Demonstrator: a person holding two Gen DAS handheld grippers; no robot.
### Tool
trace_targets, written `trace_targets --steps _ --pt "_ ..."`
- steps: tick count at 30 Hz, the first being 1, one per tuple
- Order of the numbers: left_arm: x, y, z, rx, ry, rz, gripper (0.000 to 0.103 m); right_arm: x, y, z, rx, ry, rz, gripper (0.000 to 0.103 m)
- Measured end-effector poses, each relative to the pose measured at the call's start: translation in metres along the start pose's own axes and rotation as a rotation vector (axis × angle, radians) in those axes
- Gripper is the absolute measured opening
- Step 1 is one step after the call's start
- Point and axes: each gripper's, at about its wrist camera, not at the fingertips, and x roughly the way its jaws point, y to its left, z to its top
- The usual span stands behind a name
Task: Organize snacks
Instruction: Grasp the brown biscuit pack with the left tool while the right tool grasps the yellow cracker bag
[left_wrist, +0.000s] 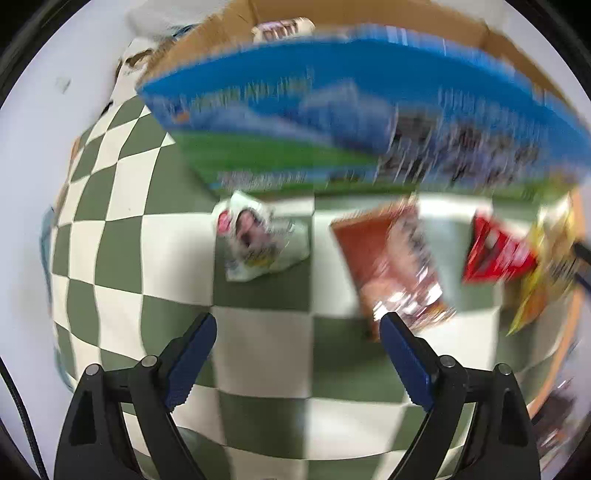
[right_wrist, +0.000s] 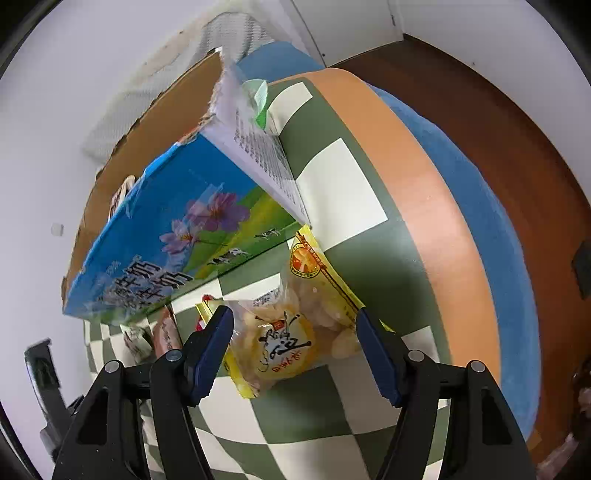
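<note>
**Both tools open above the checkered tabletop**

We see our left tool (left_wrist: 297, 321) spread wide with nothing between its ribbed blue pads; it hangs over the green-and-white checkered cloth (left_wrist: 258, 354). Ahead of it lie a crumpled white snack packet (left_wrist: 258, 240), a flat reddish-brown glossy pouch (left_wrist: 391, 266) just beyond the right-hand finger, a red packet (left_wrist: 495, 254) and a yellow one (left_wrist: 546, 266) at the right edge. All are motion-blurred, so we cannot read their print.

Our right tool (right_wrist: 295, 325) is also wide open and holds nothing. Between its fingers, lower down on the cloth, lies a clear-windowed yellow bag of pale round crackers (right_wrist: 291, 332); whether the pads touch it we cannot tell.

Behind the snacks stands an open cardboard box (right_wrist: 177, 221), its outside printed glossy blue with flowers and cows, its inside bare brown board. A packet (left_wrist: 280, 27) shows inside it. The round tabletop (right_wrist: 424, 192) has a smooth orange rim.
</note>
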Motion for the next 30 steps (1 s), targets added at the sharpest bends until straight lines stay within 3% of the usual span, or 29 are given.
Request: trace_targets --steps 5,10,12,14,15,16,17,19,24,30 --pt "0.016 -0.014 0.023 -0.125 0.064 -0.105 0.090 -0.018 -0.021 -0.011 0.146 -0.052 0.061 0.072" --pt "0.051 -0.023 0.036 -0.148 0.147 -0.145 0.090 -0.002 -0.030 -0.016 0.245 0.041 0.136 0.075" --pt "0.057 -0.025 0.038 -0.136 0.136 -0.143 0.082 0.011 -0.030 -0.014 0.286 0.069 0.160 0.075" --pt "0.057 -0.028 0.038 -0.107 0.118 -0.137 0.066 0.024 -0.027 -0.010 0.287 0.076 0.136 0.075" --pt "0.057 -0.029 0.037 -0.090 0.110 -0.134 0.063 0.030 -0.024 -0.008 0.267 0.081 0.123 0.073" --pt "0.055 -0.031 0.036 -0.068 0.105 -0.133 0.055 0.036 -0.019 -0.005 0.226 0.092 0.093 0.063" --pt "0.054 -0.032 0.033 -0.046 0.103 -0.125 0.054 0.041 -0.013 -0.004 0.171 0.106 0.062 0.056" --pt "0.051 -0.030 0.022 0.002 0.102 -0.116 0.054 0.044 -0.001 -0.004 0.064 0.117 0.035 0.052" --pt "0.058 -0.018 -0.018 0.064 0.157 -0.107 0.054 0.040 0.027 -0.020 -0.237 0.153 -0.062 0.043" --pt "0.065 -0.006 -0.044 0.069 0.179 -0.133 0.054 0.034 0.036 -0.052 -0.408 0.238 -0.125 0.043"
